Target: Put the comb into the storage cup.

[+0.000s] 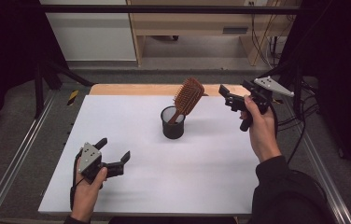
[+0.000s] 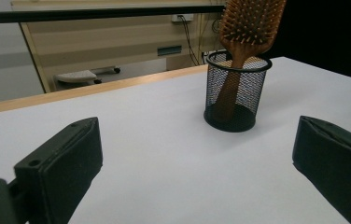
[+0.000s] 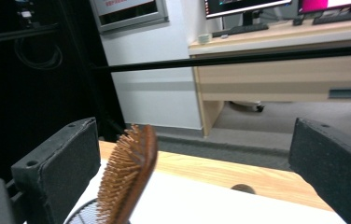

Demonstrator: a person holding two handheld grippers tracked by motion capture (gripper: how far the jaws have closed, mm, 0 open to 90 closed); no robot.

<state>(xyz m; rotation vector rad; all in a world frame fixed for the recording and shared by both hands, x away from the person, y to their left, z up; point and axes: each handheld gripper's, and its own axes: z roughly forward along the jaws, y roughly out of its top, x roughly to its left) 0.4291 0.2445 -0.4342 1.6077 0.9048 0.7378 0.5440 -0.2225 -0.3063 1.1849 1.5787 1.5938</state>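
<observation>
A wooden paddle hairbrush (image 1: 188, 95) stands handle-down in a black mesh cup (image 1: 172, 126) near the middle of the white table (image 1: 201, 172), its head leaning right. My left gripper (image 1: 114, 148) lies low at the table's front left, open and holding nothing. In the left gripper view the cup (image 2: 237, 93) and brush (image 2: 250, 23) sit well ahead, between the wide-apart jaws. A hand holds my right gripper (image 1: 226, 97) up at the back right, open and pointing left at the brush head. The right gripper view has the brush (image 3: 129, 177) low between its spread jaws, untouched.
A wooden strip (image 1: 131, 89) borders the table's far edge. Metal rails (image 1: 22, 154) run along both sides, and cables (image 1: 299, 121) trail at the right. A black bar (image 1: 164, 9) crosses overhead, with a light wooden desk (image 1: 187, 23) behind it.
</observation>
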